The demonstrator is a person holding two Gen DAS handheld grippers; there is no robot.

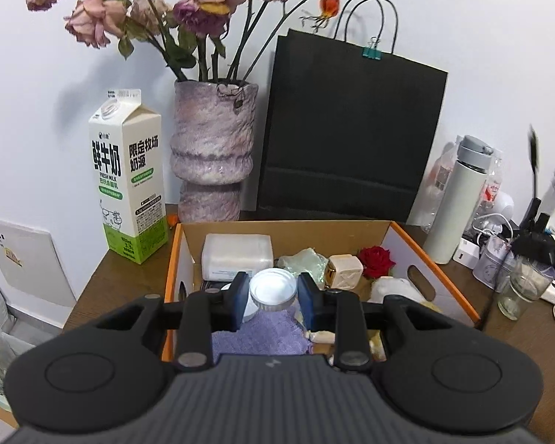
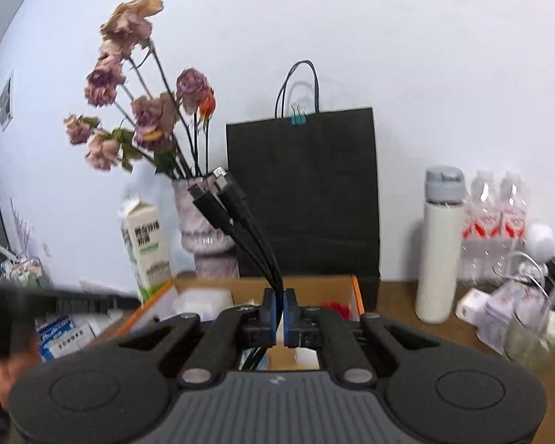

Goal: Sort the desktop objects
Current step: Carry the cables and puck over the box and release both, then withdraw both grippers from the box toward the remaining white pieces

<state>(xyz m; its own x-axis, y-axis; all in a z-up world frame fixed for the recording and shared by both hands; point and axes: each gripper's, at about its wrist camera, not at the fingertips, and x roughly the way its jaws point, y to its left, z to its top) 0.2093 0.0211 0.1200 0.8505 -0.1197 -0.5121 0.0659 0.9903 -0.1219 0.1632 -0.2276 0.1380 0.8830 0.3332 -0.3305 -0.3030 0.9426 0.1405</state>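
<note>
My left gripper (image 1: 273, 292) is shut on a white round lid (image 1: 272, 291) of a white jar and holds it over the open cardboard box (image 1: 444, 277). The box holds a white tissue pack (image 1: 236, 251), a beige square item (image 1: 346, 272), a red rose (image 1: 376, 261) and a purple cloth (image 1: 262, 333). My right gripper (image 2: 280, 307) is shut on a bundle of black cables (image 2: 236, 218) whose plugs stick up in front of the vase; it hangs above the same box (image 2: 314, 286).
A milk carton (image 1: 129, 181), a purple vase (image 1: 212, 148) with dried roses and a black paper bag (image 1: 347, 125) stand behind the box. A white flask (image 1: 458, 199), water bottles, a glass (image 1: 523, 288) and chargers crowd the right side of the brown desk (image 1: 92, 288).
</note>
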